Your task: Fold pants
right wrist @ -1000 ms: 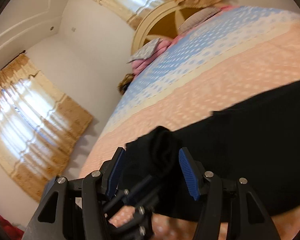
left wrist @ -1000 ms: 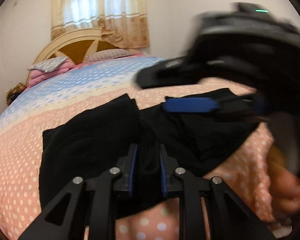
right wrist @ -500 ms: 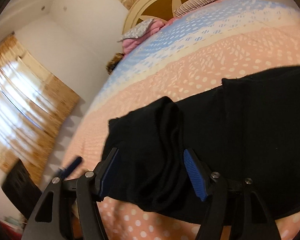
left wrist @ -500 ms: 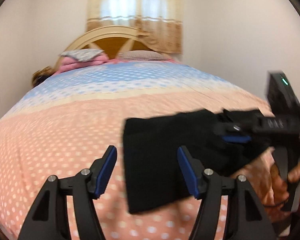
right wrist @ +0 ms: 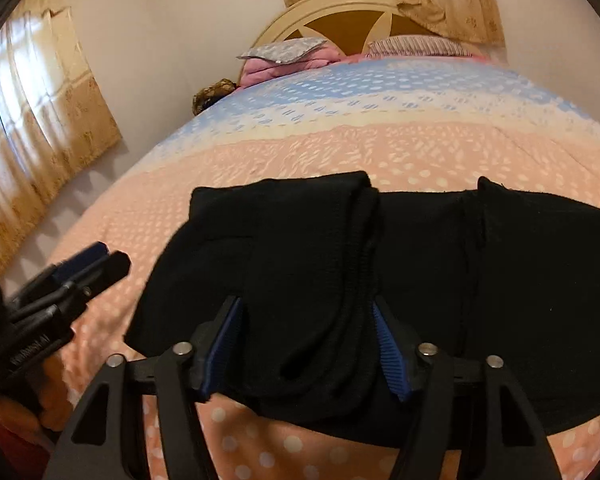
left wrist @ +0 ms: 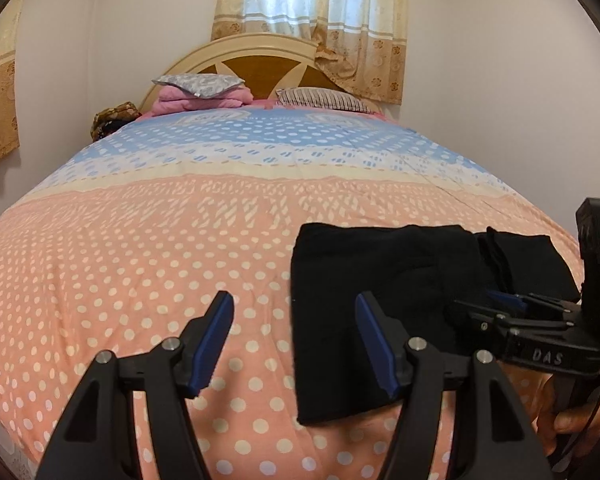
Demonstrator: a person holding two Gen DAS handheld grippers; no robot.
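Surface: bed (left wrist: 140,240) with dotted pink-and-blue cover, headboard (left wrist: 256,60) and curtains (left wrist: 312,12) at frame top | Writing: "DAS" on the right gripper (left wrist: 504,300) body | left gripper (left wrist: 294,340): spread, empty | right: closing, pants (right wrist: 340,280) fold between its pads | Pants: black, lower right.

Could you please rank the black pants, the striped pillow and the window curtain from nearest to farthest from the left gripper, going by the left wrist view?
From the left gripper:
1. Black pants, just ahead on the right, partly behind the right finger.
2. Striped pillow, at the far end of the bed by the headboard.
3. Window curtain, on the wall behind the headboard.
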